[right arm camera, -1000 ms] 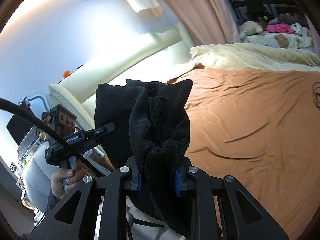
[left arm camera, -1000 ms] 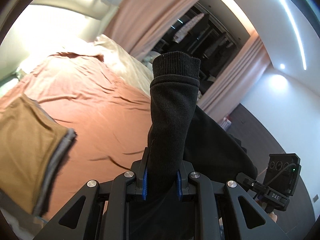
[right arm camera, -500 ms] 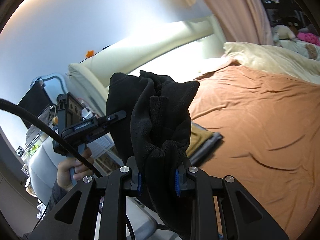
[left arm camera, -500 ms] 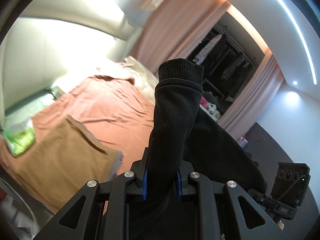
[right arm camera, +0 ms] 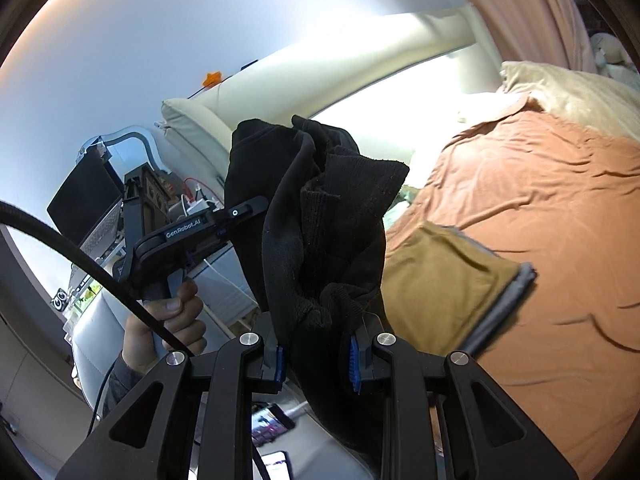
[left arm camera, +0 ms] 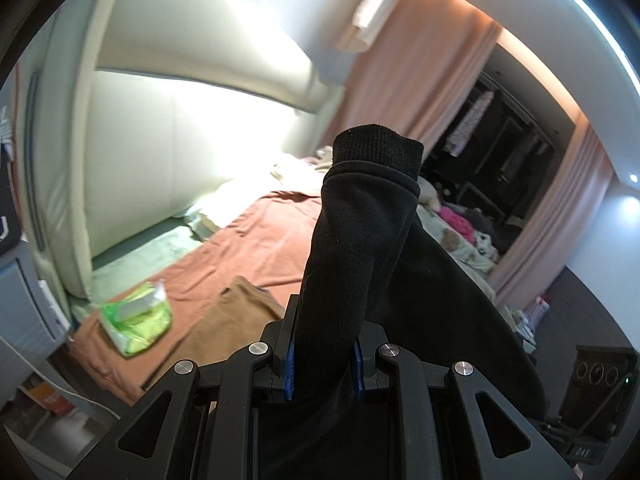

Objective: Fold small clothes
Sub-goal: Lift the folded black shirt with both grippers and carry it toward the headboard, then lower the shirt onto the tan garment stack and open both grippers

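Both grippers hold one black knit garment in the air above the near edge of the bed. My left gripper (left arm camera: 324, 360) is shut on a black sleeve with a ribbed cuff (left arm camera: 360, 220) that stands up between the jaws. My right gripper (right arm camera: 316, 356) is shut on a bunched part of the same black garment (right arm camera: 320, 220). The left gripper's body (right arm camera: 192, 232) and the hand holding it show in the right wrist view, left of the cloth. A folded brown and grey garment stack (right arm camera: 448, 284) lies on the bed; it also shows in the left wrist view (left arm camera: 224, 332).
The bed has a rust-orange sheet (right arm camera: 540, 208) and a cream padded headboard (left arm camera: 180, 140). A green packet (left arm camera: 136, 320) lies near the bed's corner. A beige pillow (right arm camera: 568, 92), pink curtains (left arm camera: 420, 80) and a dark wardrobe (left arm camera: 500, 152) stand beyond.
Both grippers have swung left and lifted with the black garment. The headboard, green packet and the folded stack have come into view. Both grips are unchanged.
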The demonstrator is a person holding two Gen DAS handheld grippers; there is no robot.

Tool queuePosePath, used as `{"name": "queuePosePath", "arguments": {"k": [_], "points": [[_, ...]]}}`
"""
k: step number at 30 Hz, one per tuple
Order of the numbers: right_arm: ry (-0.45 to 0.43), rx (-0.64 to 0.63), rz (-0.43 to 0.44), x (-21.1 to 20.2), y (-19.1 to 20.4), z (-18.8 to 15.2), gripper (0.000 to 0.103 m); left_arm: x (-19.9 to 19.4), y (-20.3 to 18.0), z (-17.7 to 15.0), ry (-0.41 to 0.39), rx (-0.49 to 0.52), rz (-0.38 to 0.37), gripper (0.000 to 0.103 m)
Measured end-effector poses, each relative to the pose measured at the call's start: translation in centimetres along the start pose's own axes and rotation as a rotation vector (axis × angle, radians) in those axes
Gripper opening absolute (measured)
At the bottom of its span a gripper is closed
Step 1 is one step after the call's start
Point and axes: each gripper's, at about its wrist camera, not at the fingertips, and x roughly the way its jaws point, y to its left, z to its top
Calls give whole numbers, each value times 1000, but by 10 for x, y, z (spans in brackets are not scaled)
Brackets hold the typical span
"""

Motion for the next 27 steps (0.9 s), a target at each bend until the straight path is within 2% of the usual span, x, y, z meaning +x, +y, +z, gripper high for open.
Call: {"name": "queuePosePath", "arguments": {"k": [9,18,27], "points": [[23,33,50,43,-26,2,20,20,26,16,4,2,77,21],[32,89,46,74,-81,6,20,94,46,20,57,-63,126,21],[50,117,48,93,-124,17,20,156,38,28,117,-32,167,21]]}}
